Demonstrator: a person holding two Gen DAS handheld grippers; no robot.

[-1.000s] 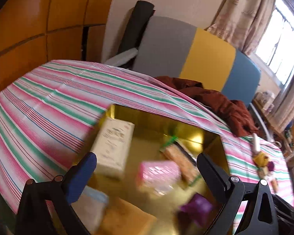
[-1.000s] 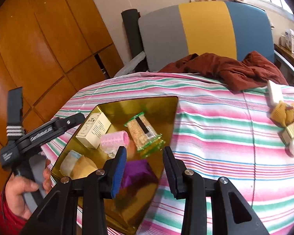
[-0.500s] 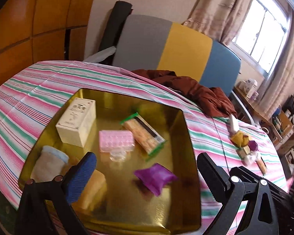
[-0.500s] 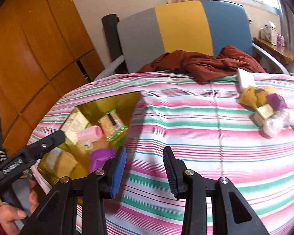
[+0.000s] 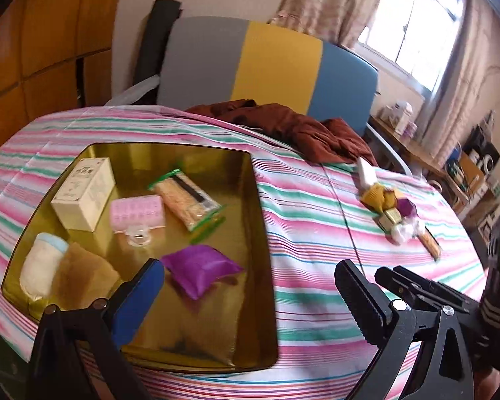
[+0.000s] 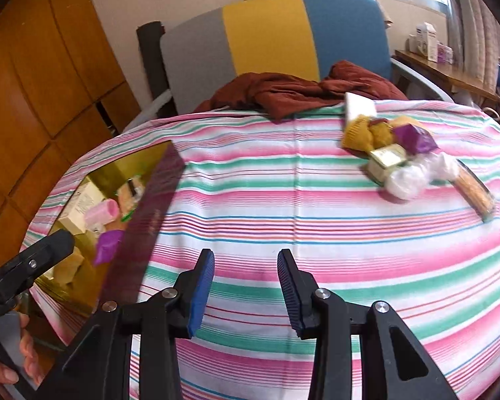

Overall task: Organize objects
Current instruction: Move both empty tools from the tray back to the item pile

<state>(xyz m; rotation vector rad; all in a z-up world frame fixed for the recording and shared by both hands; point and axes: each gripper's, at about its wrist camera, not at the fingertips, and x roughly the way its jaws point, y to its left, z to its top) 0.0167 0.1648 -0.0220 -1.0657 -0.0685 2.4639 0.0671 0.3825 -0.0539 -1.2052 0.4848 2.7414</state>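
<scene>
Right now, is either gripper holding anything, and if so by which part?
Nothing is held. The left gripper is open above the gold tray, and the right gripper is open over the bare striped tablecloth.

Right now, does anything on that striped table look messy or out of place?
Yes. A small heap of loose items sits jumbled on the striped cloth, apart from the gold tray where similar things lie sorted. A rumpled brown garment spills over the table's far edge. Nothing looks broken or spilled.

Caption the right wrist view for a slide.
Empty right claw over striped tablecloth, gold tray left, loose pile of small items far right.
</scene>
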